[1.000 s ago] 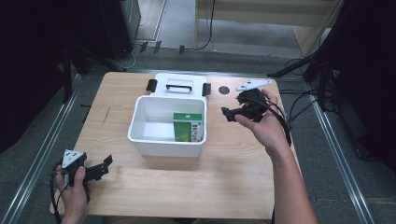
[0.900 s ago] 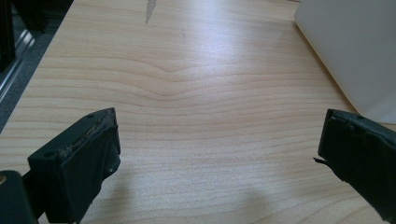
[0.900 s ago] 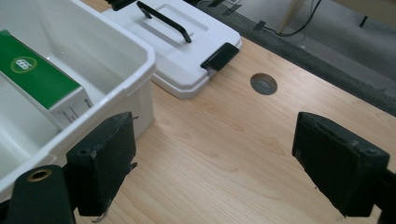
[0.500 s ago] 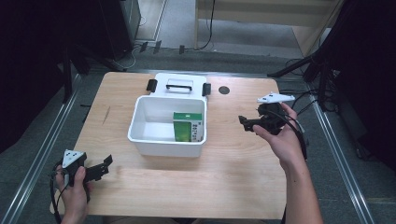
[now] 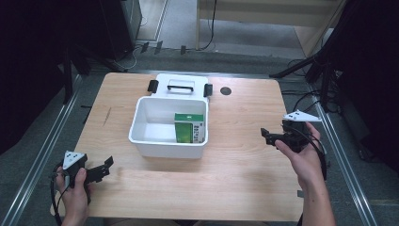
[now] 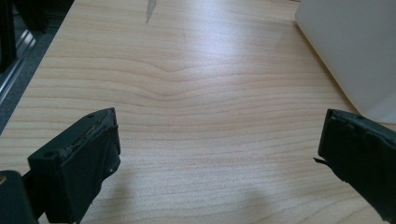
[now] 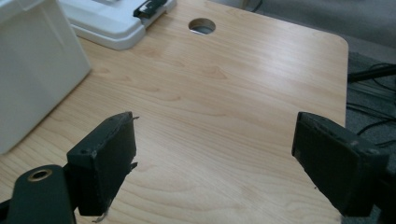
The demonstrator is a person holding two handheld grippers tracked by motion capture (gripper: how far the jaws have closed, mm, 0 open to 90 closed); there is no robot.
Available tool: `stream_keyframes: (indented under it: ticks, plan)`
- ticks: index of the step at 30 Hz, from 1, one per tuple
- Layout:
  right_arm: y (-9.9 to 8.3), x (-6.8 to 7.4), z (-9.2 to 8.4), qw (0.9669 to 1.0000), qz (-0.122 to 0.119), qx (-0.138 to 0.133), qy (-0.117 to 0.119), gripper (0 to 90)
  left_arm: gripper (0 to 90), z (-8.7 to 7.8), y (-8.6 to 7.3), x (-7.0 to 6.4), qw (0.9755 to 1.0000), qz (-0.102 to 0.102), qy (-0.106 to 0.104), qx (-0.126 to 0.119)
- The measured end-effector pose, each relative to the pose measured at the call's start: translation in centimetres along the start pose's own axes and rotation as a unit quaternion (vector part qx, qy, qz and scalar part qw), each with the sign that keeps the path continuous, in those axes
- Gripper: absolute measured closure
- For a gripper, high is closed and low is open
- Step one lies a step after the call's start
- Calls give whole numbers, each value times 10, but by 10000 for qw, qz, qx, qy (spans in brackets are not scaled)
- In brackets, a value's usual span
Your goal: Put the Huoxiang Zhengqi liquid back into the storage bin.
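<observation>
Bin (image 5: 141, 134) btwn both grippers, fingers (image 7: 105, 154) apart.

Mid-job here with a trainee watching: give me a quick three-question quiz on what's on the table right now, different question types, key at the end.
1. True or false: the green box stands inside the white bin.
2. Multiple choice: the bin's lid lies (A) on the bin, (B) on the table behind the bin, (C) on the floor.
3. Fill in: the fingers of the left gripper and the right gripper are both ____, holding nothing.

Key: 1 true; 2 B; 3 open.
</observation>
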State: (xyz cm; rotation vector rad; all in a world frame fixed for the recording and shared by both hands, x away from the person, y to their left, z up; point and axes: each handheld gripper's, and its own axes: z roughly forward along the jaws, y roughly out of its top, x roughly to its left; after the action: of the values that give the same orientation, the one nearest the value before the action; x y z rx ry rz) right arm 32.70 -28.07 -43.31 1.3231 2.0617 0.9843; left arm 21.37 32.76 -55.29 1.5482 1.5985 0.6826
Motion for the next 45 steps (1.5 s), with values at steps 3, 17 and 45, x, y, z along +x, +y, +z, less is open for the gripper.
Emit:
stream_keyframes:
  ticks: [3, 17, 45]
  plan:
    - [-8, -5, -1, 10000, 50, -22, -45, 141, 1, 0, 0, 0, 10000, -3, 3, -2]
    - [-68, -25, -14, 9987, 382, -251, -226, 146, 1, 0, 0, 1, 10000, -10, -2, 12]
    - [-177, -31, -45, 9814, 1601, -1051, 119, 155, 1, 0, 0, 1, 10000, -45, -16, 37]
